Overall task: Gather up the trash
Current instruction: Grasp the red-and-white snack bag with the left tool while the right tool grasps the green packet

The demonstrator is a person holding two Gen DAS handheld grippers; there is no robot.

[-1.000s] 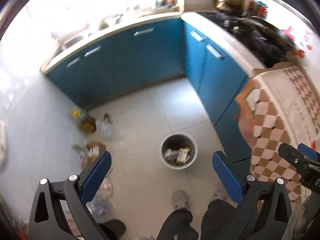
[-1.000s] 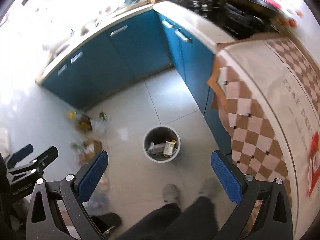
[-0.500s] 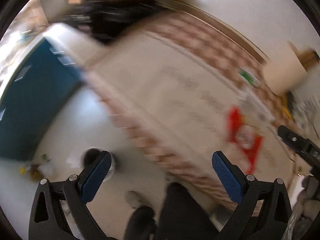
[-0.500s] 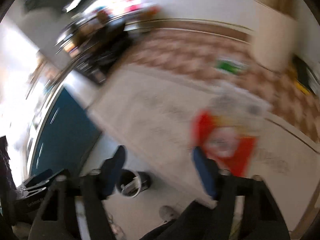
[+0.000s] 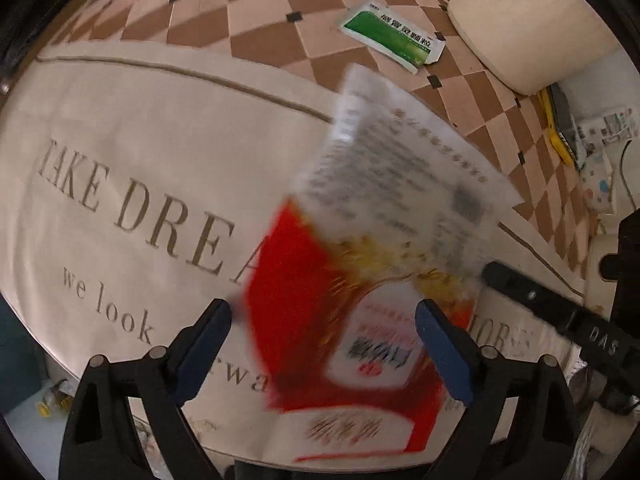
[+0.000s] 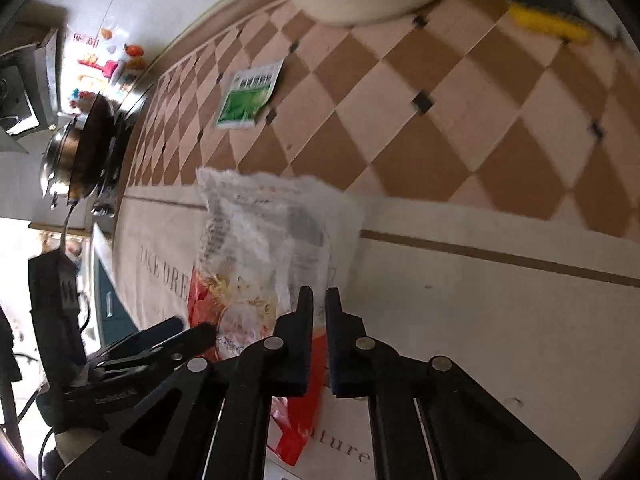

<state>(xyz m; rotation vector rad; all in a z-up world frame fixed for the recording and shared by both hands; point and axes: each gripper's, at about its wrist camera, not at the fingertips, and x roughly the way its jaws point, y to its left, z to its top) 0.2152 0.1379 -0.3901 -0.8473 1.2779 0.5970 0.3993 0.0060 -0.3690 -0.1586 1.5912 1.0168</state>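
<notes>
A red and white plastic food wrapper (image 5: 360,280) is over the cream tablecloth (image 5: 120,152); it also shows in the right wrist view (image 6: 256,264). My right gripper (image 6: 319,300) is shut on the wrapper's edge. My left gripper (image 5: 324,344) is open, its blue-padded fingers on either side of the wrapper's red end without touching it. A green and white sachet (image 5: 390,36) lies flat on the checkered part of the cloth, farther back; it also shows in the right wrist view (image 6: 248,96).
A cream round container (image 5: 520,28) stands at the table's far right, with a yellow and black tool (image 5: 560,120) and papers beside it. A wok and a steel pot (image 6: 80,156) sit on the stove past the table's left end.
Both grippers swung from the floor and the bin up to the table. The right gripper has shut on the wrapper. The left stays open.
</notes>
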